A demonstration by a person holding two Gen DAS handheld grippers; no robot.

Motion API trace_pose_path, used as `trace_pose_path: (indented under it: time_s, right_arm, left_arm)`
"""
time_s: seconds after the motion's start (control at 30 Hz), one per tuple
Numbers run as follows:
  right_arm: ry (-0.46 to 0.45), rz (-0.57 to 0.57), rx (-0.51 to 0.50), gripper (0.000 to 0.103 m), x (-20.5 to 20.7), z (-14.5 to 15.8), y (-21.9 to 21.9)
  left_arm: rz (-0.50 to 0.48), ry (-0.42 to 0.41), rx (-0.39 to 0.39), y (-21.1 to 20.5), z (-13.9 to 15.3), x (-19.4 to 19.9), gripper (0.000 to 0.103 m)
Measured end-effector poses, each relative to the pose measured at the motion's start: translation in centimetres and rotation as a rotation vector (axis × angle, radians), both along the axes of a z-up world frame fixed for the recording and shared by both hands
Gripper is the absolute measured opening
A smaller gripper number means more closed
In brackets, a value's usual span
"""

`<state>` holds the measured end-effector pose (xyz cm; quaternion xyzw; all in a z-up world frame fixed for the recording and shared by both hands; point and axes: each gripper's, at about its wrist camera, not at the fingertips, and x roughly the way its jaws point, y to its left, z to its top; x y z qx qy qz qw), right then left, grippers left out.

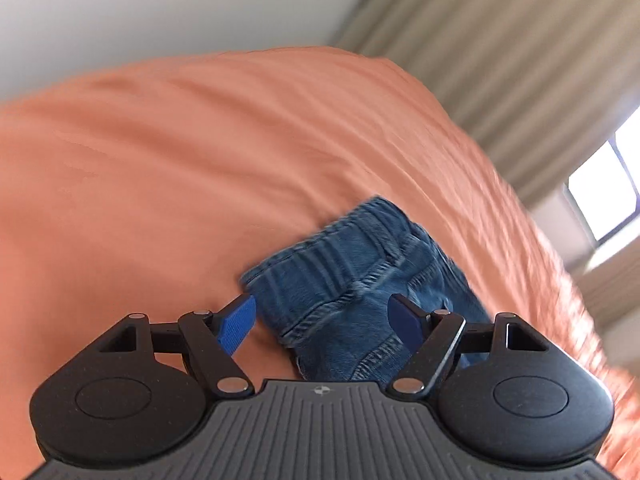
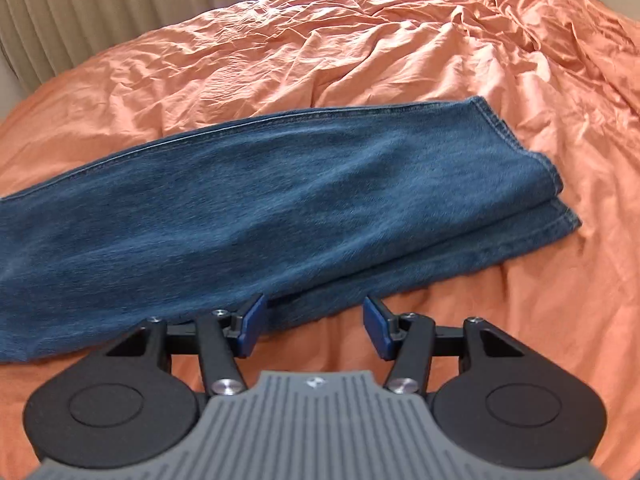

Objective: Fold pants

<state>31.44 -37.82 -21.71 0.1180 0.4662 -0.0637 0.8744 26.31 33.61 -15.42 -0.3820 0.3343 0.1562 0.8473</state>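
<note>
Blue jeans [image 2: 256, 192] lie on the orange bed sheet [image 2: 360, 60], both tools empty.
The left hand-held gripper [image 1: 324, 320] gapes wide above the waistband; the right hand-held gripper [image 2: 312, 326] stands partly open beside the stacked legs, gripping nothing.

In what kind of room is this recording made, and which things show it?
Most likely a bedroom. The blue jeans lie on a wide surface covered with a wrinkled orange sheet, which looks like a bed. Behind it hang pleated beige curtains beside a bright window.
</note>
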Motion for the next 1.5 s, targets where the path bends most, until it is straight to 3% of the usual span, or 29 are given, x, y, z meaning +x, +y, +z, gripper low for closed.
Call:
trace_pose_path:
  time_s: [0.13,0.2,0.3,0.33,0.37,0.4,0.43,0.5,0.57,0.63,0.8,0.93,1.0,1.07,1.1,1.17,1.27,1.5]
  right_arm:
    - [0.034,0.010,0.002,0.050,-1.3,-0.4,2.4]
    - [0.040,0.035,-0.041,0.051,-1.7,-0.2,3.3]
    - [0.048,0.042,-0.076,0.051,-2.1,0.4,3.7]
    - [0.052,0.035,-0.072,0.051,-2.1,0.6,3.7]
    - [0.059,0.027,-0.062,0.051,-2.0,0.7,3.4]
    - [0.066,0.017,-0.053,0.051,-1.8,0.8,3.1]
    - [0.073,0.012,-0.047,0.051,-1.6,0.8,2.9]
    - [0.082,0.004,-0.048,0.051,-1.1,0.9,2.6]
    - [0.084,-0.001,-0.047,0.051,-0.9,1.0,2.2]
    - [0.088,-0.016,-0.031,0.050,-0.8,0.9,1.8]
    - [0.092,-0.099,-0.003,0.047,-0.9,0.9,-0.1]
    - [0.061,-0.181,0.041,0.045,-1.7,1.7,-3.4]
    - [0.034,-0.230,0.068,0.045,-2.4,2.4,-5.7]
    - [0.007,-0.281,0.096,0.042,-2.9,3.2,-8.1]
    - [-0.009,-0.309,0.114,0.039,-3.2,3.5,-9.4]
    - [-0.045,-0.374,0.158,0.038,-3.7,4.0,-12.2]
    - [-0.097,-0.454,0.227,0.034,-3.7,4.2,-16.1]
    - [-0.164,-0.572,0.434,0.027,-1.1,1.1,-23.1]
  left_arm:
    - [0.108,-0.071,-0.221,1.4,-4.6,-0.1,0.088]
    - [0.138,-0.097,-0.282,1.6,-6.3,0.6,0.088]
    - [0.160,-0.110,-0.337,2.0,-7.8,1.9,0.070]
    - [0.160,-0.099,-0.339,2.2,-7.9,2.4,0.056]
    - [0.160,-0.081,-0.307,2.3,-7.6,2.9,0.035]
    - [0.147,-0.060,-0.233,2.2,-6.6,3.4,0.026]
    - [0.126,-0.051,-0.158,1.8,-5.4,3.9,0.019]
    - [0.049,-0.062,-0.013,0.6,-2.2,4.8,0.016]
    - [-0.015,-0.092,0.076,-0.1,0.4,5.1,0.015]
    - [-0.066,-0.068,0.159,-0.1,1.6,6.1,0.015]
    - [-0.064,0.135,0.219,1.0,-3.7,9.0,0.016]
    - [-0.046,0.161,0.232,0.5,-5.8,9.7,0.018]
    - [-0.078,0.192,0.295,-0.4,-5.2,10.0,0.026]
    - [-0.113,0.214,0.371,-1.3,-3.9,9.6,0.042]
    - [-0.119,0.216,0.399,-1.6,-3.3,9.6,0.047]
    - [-0.114,0.197,0.457,-2.2,-1.8,8.8,0.071]
    - [-0.111,0.147,0.506,-3.1,1.1,6.6,0.072]
    - [-0.233,0.092,0.466,-9.4,4.1,4.5,0.071]
